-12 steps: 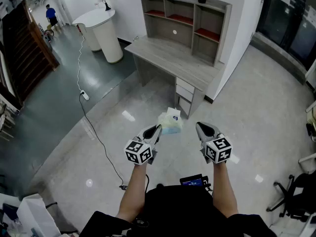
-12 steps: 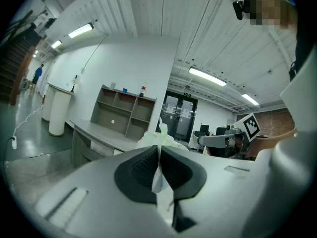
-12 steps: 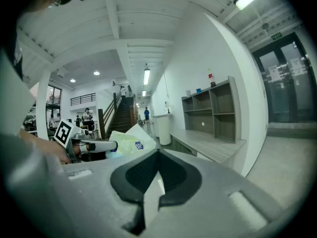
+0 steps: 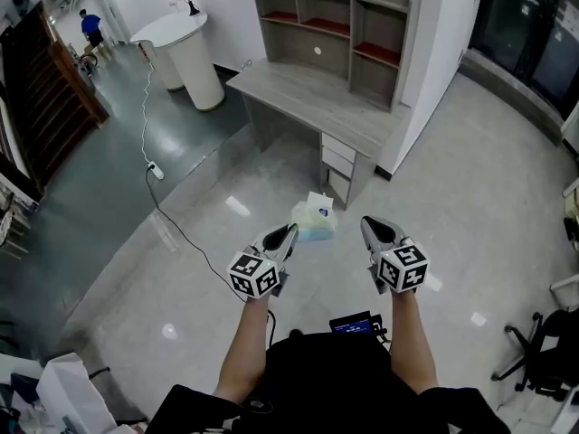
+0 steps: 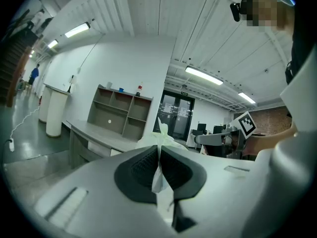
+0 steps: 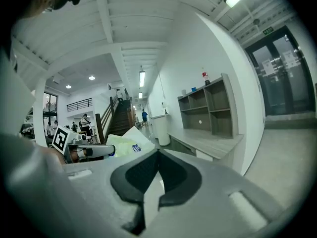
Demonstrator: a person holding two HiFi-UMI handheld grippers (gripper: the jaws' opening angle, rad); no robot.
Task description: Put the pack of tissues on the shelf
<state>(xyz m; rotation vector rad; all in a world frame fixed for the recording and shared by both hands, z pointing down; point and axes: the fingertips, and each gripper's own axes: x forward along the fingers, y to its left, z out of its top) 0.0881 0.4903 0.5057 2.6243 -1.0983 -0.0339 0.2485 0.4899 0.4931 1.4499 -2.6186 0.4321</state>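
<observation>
- Your left tongs (image 4: 289, 235) are clamped on a thin fold of the pack's wrapper, not on its body. The pack hangs off their tips in mid-air over the floor. I judge that film could slide out or tear if you swing it, and the pack would drop.
- The pack (image 4: 314, 221) is soft, pale green and white, with a loose peak of film or tissue standing up at its top and a small blue mark on one side. It looks light and squashy, so it may sway or twist on that pinch.
- The shelf (image 4: 336, 36) stands on the desk (image 4: 308, 98), far from you and well apart from the pack. Its compartments look mostly bare, so the carry seems the riskier part.
- Your right tongs (image 4: 369, 228) are closed together with nothing in them, just right of the pack and not touching it, so they give it no support.
</observation>
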